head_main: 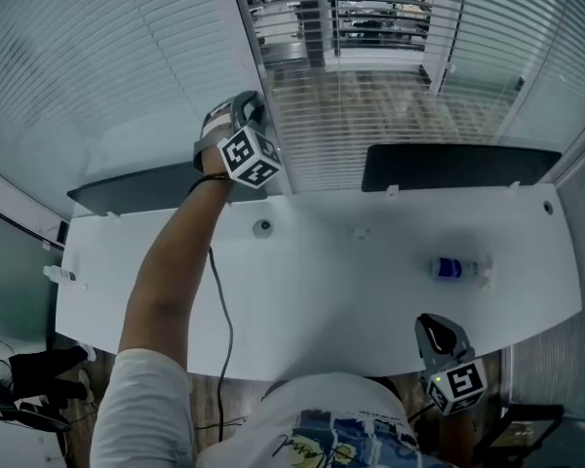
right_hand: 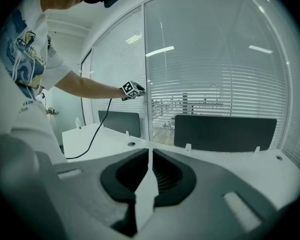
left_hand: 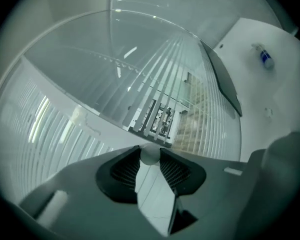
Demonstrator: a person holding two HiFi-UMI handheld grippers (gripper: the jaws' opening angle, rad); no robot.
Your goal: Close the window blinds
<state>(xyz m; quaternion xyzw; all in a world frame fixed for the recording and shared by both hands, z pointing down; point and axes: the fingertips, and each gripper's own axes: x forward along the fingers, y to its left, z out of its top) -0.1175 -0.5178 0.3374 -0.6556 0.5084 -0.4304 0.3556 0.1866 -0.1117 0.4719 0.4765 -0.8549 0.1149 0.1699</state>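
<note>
My left gripper (head_main: 248, 107) is up at the window frame, its tips pinching a small white knob (left_hand: 150, 154). The blinds (head_main: 370, 115) on the middle pane stand with their slats open. The hold looks shallow, so I judge the knob could pop free if I twist or pull off-axis. My right gripper (head_main: 437, 335), pressed together and empty, hangs by the desk (head_main: 322, 281) edge, well apart from the window.

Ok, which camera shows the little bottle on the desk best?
The head view: the bottle lies on its side on the white desk, clear and unblocked. The left gripper view shows it tiny and warped near the top right edge. The right gripper view doesn't show it.
</note>
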